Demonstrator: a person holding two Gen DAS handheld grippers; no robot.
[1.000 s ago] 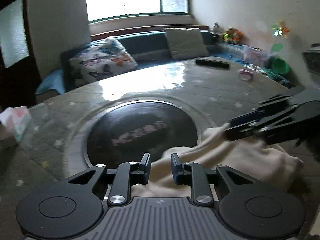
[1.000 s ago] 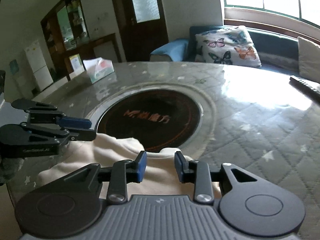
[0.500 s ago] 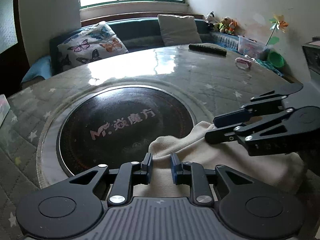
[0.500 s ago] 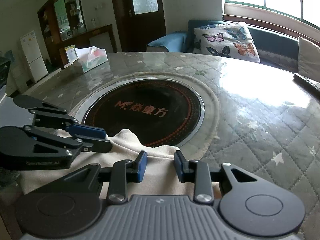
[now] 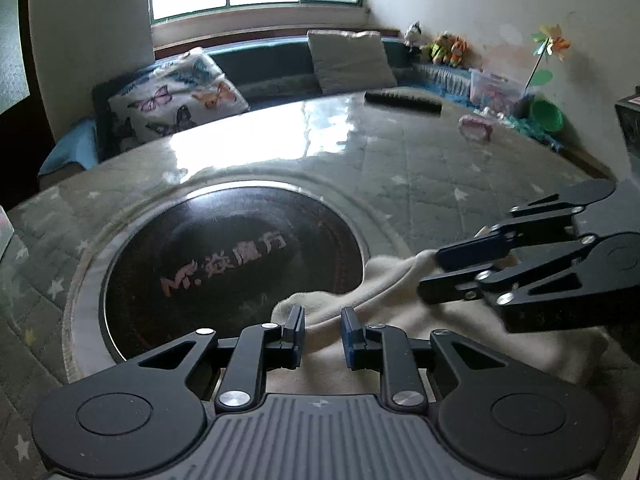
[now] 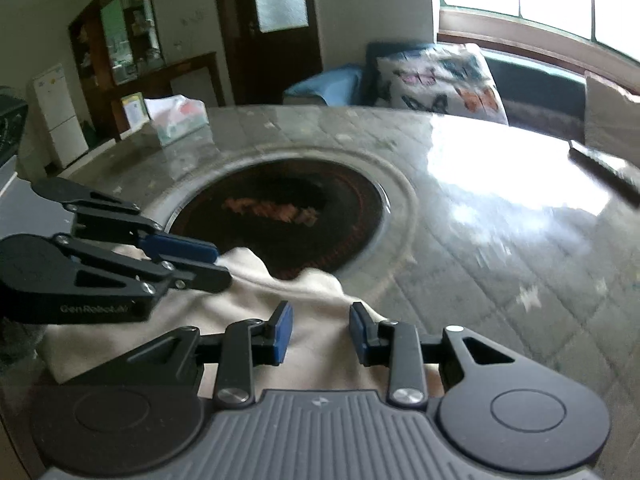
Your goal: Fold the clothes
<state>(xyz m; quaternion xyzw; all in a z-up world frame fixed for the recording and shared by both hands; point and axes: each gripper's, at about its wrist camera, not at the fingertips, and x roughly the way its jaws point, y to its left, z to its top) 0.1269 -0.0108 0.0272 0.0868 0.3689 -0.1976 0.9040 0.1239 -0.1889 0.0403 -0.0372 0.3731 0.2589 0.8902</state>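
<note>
A cream fleece garment lies bunched at the near edge of the round table, partly over the dark glass disc. My left gripper sits at the garment's left part with its jaws narrowly apart and cloth pinched between the pads. In the right wrist view the left gripper meets a raised peak of the garment. My right gripper holds the right part the same way. From the left, the right gripper has a ridge of cloth drawn up into its tips.
A black remote and a small pink thing lie at the table's far side. A tissue box stands at the far left rim. A sofa with cushions runs behind the table under the window.
The left wrist view has swung so the dark disc sits further left. The left gripper has shifted a little over the garment. The right gripper has hardly moved.
</note>
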